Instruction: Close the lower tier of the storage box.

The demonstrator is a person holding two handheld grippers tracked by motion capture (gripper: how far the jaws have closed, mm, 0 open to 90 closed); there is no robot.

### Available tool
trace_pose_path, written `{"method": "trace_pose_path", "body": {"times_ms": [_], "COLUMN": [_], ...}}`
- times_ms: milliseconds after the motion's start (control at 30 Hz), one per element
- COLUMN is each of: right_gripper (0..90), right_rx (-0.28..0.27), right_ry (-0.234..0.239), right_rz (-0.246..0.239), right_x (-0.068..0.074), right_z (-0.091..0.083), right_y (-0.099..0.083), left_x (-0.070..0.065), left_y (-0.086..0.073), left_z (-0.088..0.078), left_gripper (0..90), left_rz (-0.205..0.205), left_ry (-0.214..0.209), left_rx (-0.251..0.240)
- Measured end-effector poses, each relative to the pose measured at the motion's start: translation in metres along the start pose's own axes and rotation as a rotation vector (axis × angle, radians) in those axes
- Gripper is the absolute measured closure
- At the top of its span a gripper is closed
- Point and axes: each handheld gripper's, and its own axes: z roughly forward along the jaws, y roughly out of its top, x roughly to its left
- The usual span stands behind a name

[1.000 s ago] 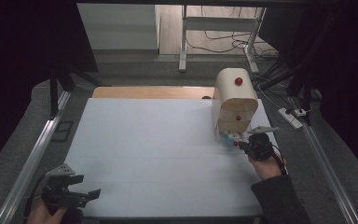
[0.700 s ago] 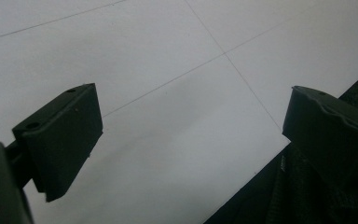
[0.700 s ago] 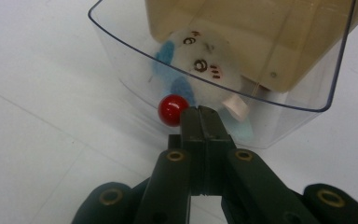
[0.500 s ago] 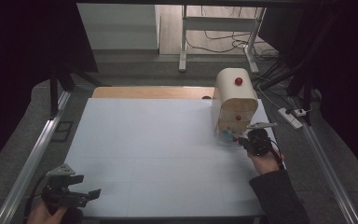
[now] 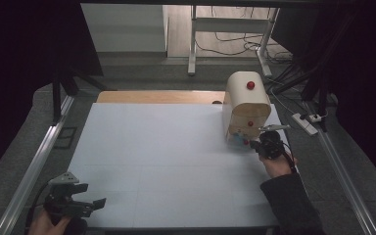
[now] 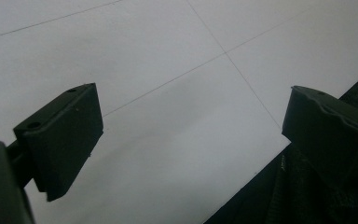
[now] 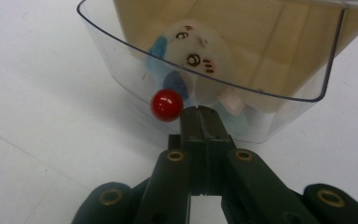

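Observation:
A rounded wooden box (image 5: 245,105) with red knobs stands at the right of the white table (image 5: 166,147). Its clear plastic drawer (image 7: 121,79) is pulled out at the bottom, with a white and blue plush toy (image 7: 196,51) inside. A red knob (image 7: 166,105) sits on the drawer's front. My right gripper (image 7: 200,112) is shut, its tips against the drawer front just right of that knob, with nothing visibly between the jaws. In the high view the right gripper (image 5: 255,144) is at the box's foot. My left gripper (image 5: 95,203) hovers open over the table's front left corner (image 6: 191,121).
A strip of bare wooden board (image 5: 156,96) shows behind the white table surface. Metal rails (image 5: 34,166) run along both sides. A power strip (image 5: 307,123) and cables lie on the floor to the right of the box.
My right gripper has edged slightly forward toward the box's drawer. The left gripper has stayed put.

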Motion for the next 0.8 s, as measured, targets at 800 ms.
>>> {"method": "trace_pose_path", "body": {"times_ms": [800], "right_gripper": [88.9], "right_rx": [-0.012], "right_ry": [-0.011], "right_rz": [-0.006], "right_x": [-0.007], "right_z": [0.016], "right_y": [0.012], "left_x": [0.000], "left_y": [0.000], "left_z": [0.000], "left_gripper": [4.8], "left_rz": [0.002], "left_ry": [-0.003], "left_rx": [-0.001]}}
